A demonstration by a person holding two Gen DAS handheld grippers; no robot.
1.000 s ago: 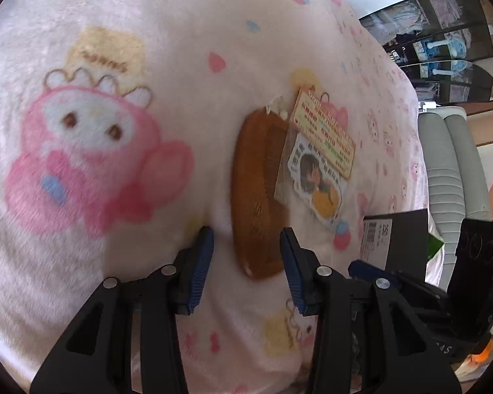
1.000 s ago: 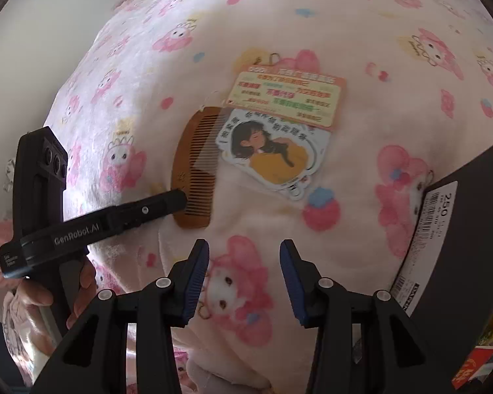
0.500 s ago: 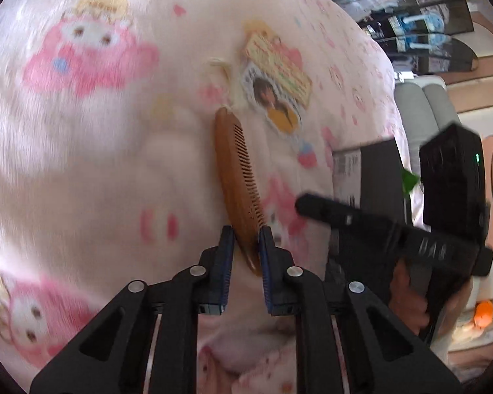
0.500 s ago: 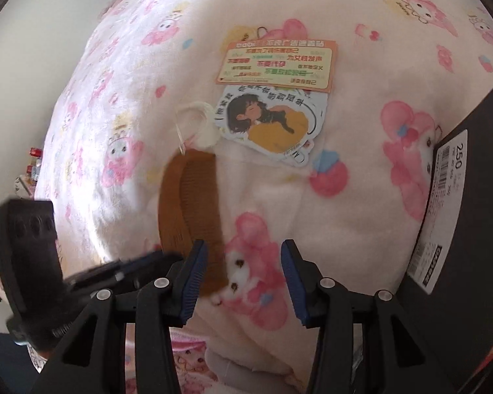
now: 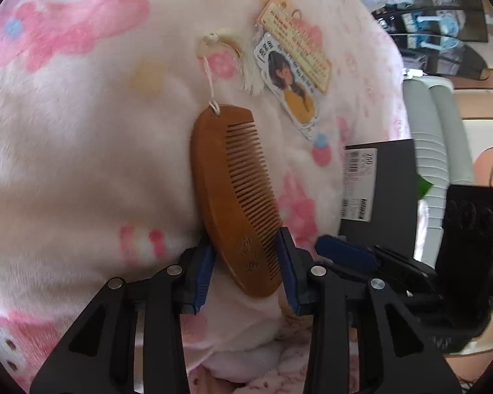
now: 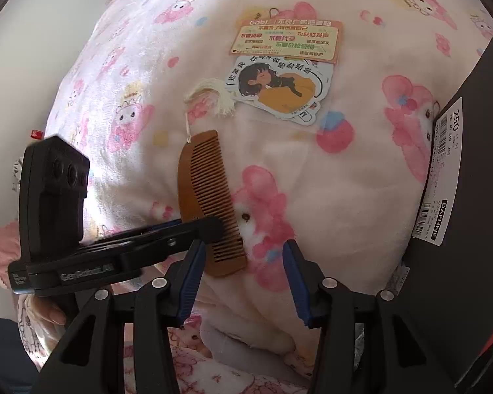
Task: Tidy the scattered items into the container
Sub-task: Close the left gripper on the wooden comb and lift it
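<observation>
Comb (image 5: 236, 193) newly lifted off blanket (image 5: 82, 164)

Comb (image 5: 235, 193) lies on the blanket (image 5: 82, 151), lower end between the left gripper (image 5: 245, 272) fingers, string and tassel (image 5: 226, 55) running off its far end. Two cards (image 5: 292, 65) on the blanket beyond the comb and to its right, overlapping each other, just beside the tassel. Box (image 5: 378, 193) sits at the blanket's right edge, right of the comb. Right gripper (image 6: 243, 282) hovers over the blanket right of the comb's near end, between comb and box (image 6: 470, 197).
</observation>
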